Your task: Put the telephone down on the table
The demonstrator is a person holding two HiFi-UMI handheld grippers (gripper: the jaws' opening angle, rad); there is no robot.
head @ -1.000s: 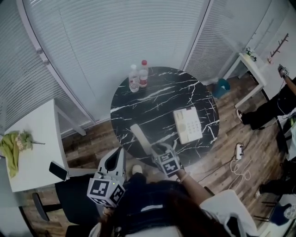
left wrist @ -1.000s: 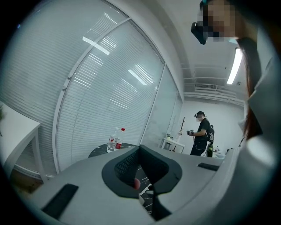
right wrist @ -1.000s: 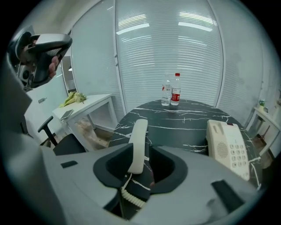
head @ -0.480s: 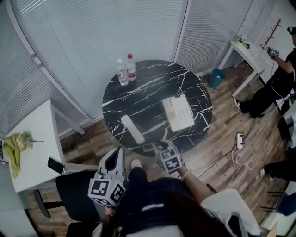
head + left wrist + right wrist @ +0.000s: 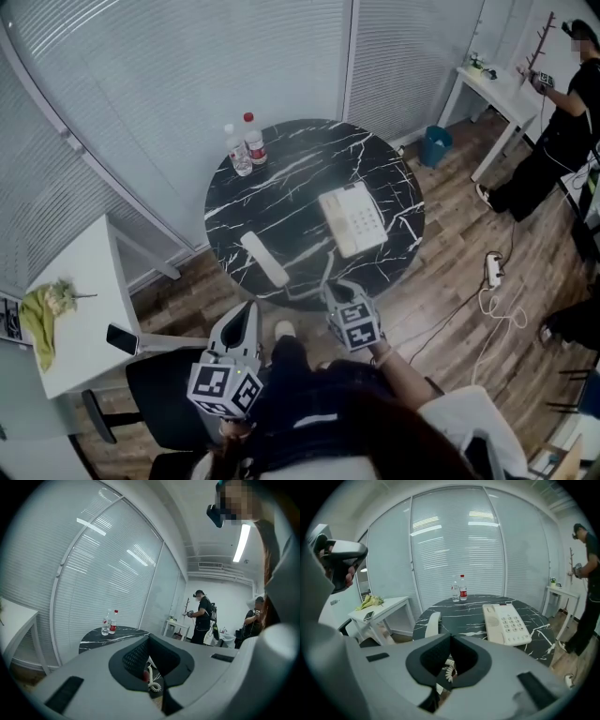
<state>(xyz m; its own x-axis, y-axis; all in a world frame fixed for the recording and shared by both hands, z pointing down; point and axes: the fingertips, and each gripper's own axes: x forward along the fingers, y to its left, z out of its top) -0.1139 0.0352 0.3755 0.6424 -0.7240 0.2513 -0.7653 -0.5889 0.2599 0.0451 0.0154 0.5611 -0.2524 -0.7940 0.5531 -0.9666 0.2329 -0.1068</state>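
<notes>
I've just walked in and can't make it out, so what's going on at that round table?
A person holds tongs in each hand by the near side of the black table. The handset lies flat on the table, left of the phone, off its cradle. The right tongs have just closed with nothing between them; the left tongs are shut and empty too. Neither touches the handset.

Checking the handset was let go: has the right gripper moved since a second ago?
Yes. The right gripper drew back from over the table to its near rim, off the handset; its jaws just closed, empty.
</notes>
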